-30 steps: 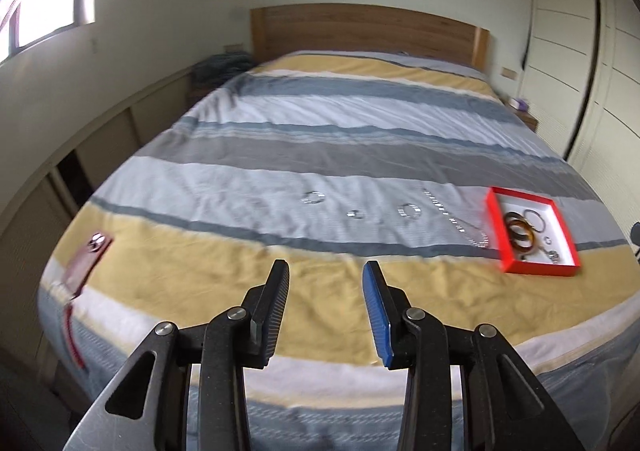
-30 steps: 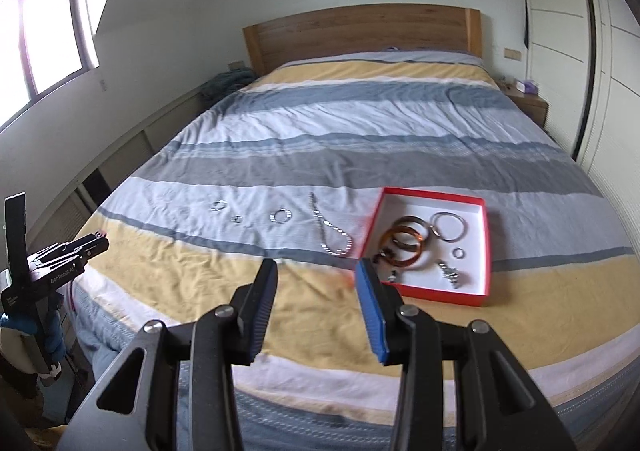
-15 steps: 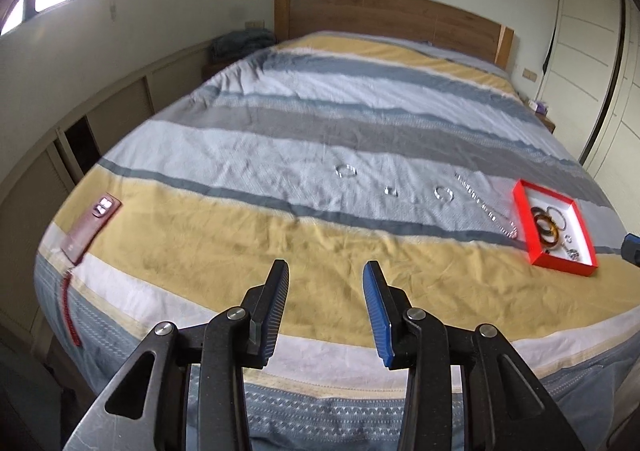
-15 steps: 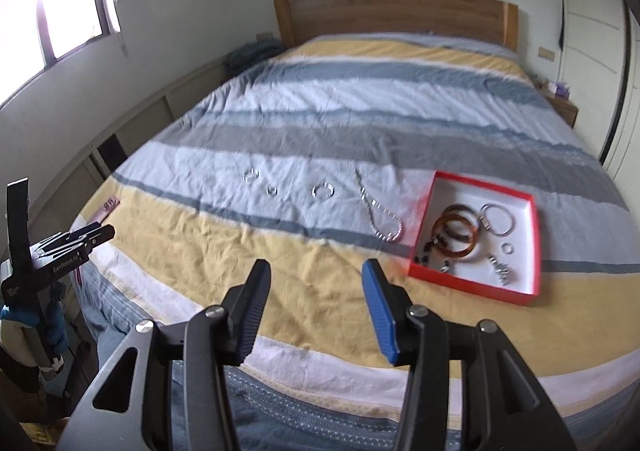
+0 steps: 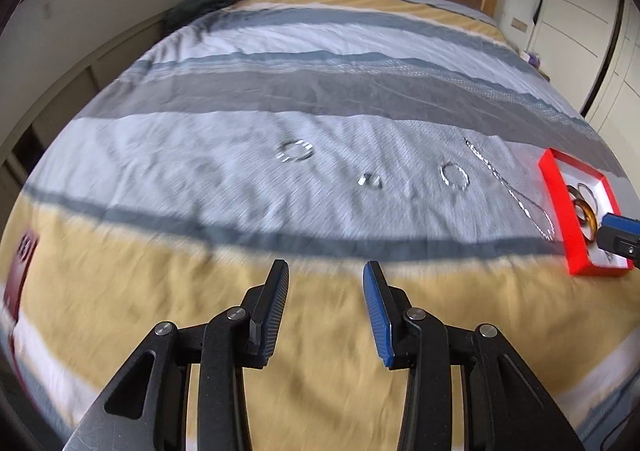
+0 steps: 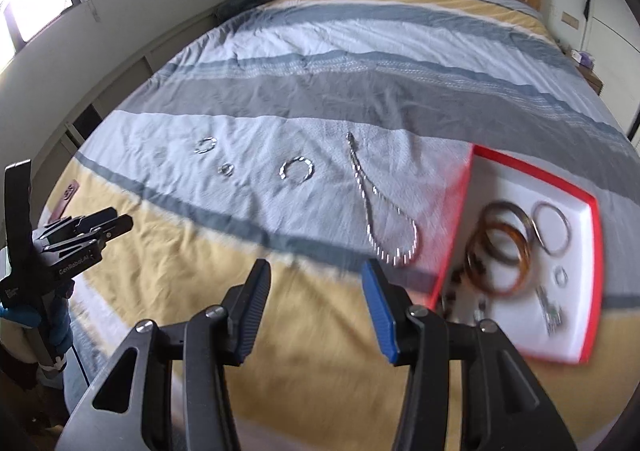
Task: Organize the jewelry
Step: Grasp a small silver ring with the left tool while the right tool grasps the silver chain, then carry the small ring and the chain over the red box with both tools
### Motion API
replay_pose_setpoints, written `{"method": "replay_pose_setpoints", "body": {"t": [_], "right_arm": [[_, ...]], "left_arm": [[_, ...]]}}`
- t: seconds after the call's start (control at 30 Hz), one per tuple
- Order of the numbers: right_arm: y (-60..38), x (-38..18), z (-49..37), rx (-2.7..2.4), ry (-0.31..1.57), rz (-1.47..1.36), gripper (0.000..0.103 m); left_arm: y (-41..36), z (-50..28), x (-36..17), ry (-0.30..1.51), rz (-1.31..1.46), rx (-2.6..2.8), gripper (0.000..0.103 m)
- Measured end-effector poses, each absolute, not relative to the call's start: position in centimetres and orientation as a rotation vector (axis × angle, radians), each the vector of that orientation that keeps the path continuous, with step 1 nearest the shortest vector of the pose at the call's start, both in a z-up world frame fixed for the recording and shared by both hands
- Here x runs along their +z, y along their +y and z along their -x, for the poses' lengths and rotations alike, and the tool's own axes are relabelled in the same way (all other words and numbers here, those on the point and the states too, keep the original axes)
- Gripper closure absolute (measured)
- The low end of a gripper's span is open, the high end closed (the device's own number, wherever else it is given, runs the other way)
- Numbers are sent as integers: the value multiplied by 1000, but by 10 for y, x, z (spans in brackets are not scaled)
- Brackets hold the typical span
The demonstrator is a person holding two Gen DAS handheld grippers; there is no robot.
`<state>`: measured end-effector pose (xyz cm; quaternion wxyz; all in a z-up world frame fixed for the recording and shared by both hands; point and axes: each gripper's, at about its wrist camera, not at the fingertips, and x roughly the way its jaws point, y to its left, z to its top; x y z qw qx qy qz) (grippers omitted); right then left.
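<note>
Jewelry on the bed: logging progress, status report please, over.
Left gripper and right gripper open, empty, above the bedspread. Silver chain, three rings loose. Bangles in red tray. Nothing in the way.

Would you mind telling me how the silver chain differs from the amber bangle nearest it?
The silver chain lies loose on the bedspread, outside the red tray; the amber bangle sits inside the tray. The chain is thin, beaded and looped; the bangle is a thick rigid ring. Neither is held.

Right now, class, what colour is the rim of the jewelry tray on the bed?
Red rim, white inside; the jewelry tray shows best in the right wrist view.
</note>
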<state>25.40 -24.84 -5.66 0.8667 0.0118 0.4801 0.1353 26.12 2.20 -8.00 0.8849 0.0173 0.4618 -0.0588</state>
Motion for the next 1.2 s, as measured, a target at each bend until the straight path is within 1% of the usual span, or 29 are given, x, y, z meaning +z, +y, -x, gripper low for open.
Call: {"method": "replay_pose_setpoints", "body": {"t": [0.17,0.3,0.47,0.7,0.77,0.8,0.87,0.9,0.93,0.97,1.0,1.03,1.2], "right_arm": [[-243,-81,-315,282,1049,11,57],[-241,-103,-351,269,1095,20,57],[-241,-125,-378,261,1140,6,57],[-243,-147,-392,253,1197,2,57],[-241,-151,-393,256,1205,12,57],[-241,-153,-393,258,1209,16,57],[-241,-156,-396,259,1219,7,58],[-242,-157,-396,266,1224,-6,64],[-244,-158,-396,271,1224,-15,74],[-245,-157,-395,273,1222,-30,80],[-248,-157,-395,277,1220,-45,92],[-250,-156,-393,281,1218,-66,98],[-257,-143,-376,305,1179,-150,99]], "left_arm": [[5,-314,-96,963,-40,-167,63],[-3,-340,-107,969,-43,-193,62],[-10,-362,-125,990,-56,-209,62],[-25,-371,-142,1002,-104,-239,63],[-27,-372,-146,998,-120,-234,64],[-29,-372,-148,992,-129,-233,66],[-31,-371,-150,988,-141,-241,74],[-33,-371,-151,986,-145,-248,82],[-34,-371,-151,985,-147,-250,82],[-34,-370,-151,981,-143,-250,82],[-33,-370,-150,980,-137,-253,82],[-32,-369,-148,979,-127,-258,82],[-25,-357,-132,958,-107,-271,83]]}}
